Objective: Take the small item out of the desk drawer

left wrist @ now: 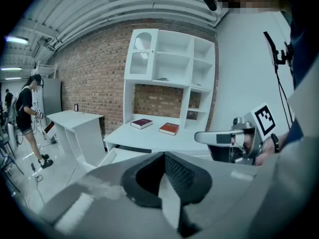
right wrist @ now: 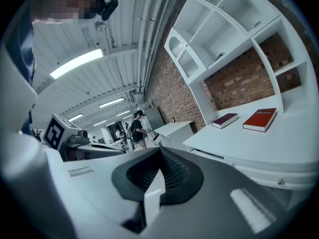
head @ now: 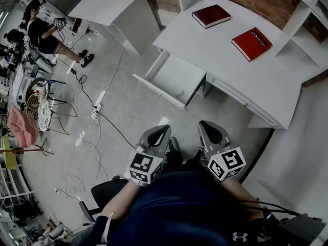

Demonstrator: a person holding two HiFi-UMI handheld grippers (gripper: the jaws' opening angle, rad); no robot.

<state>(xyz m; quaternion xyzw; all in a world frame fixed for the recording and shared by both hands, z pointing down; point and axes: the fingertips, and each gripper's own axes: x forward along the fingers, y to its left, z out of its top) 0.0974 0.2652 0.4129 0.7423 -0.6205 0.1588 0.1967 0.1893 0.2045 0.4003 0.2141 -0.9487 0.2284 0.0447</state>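
Note:
The white desk (head: 225, 60) stands ahead with its drawer (head: 174, 78) pulled open toward me. The drawer's inside looks pale and I cannot make out a small item in it. My left gripper (head: 156, 136) and right gripper (head: 214, 133) hang side by side close to my body, well short of the drawer, both shut and holding nothing. In the left gripper view the jaws (left wrist: 163, 156) meet at the tips, with the drawer (left wrist: 117, 156) beyond and the right gripper (left wrist: 219, 137) alongside. In the right gripper view the jaws (right wrist: 159, 153) also meet.
A dark red book (head: 210, 15) and a red book (head: 251, 43) lie on the desk. A white shelf unit (left wrist: 169, 63) rises behind it. A second white table (head: 110, 6) stands to the left. Cables (head: 97, 111) trail over the floor. A person (head: 43, 35) is far left.

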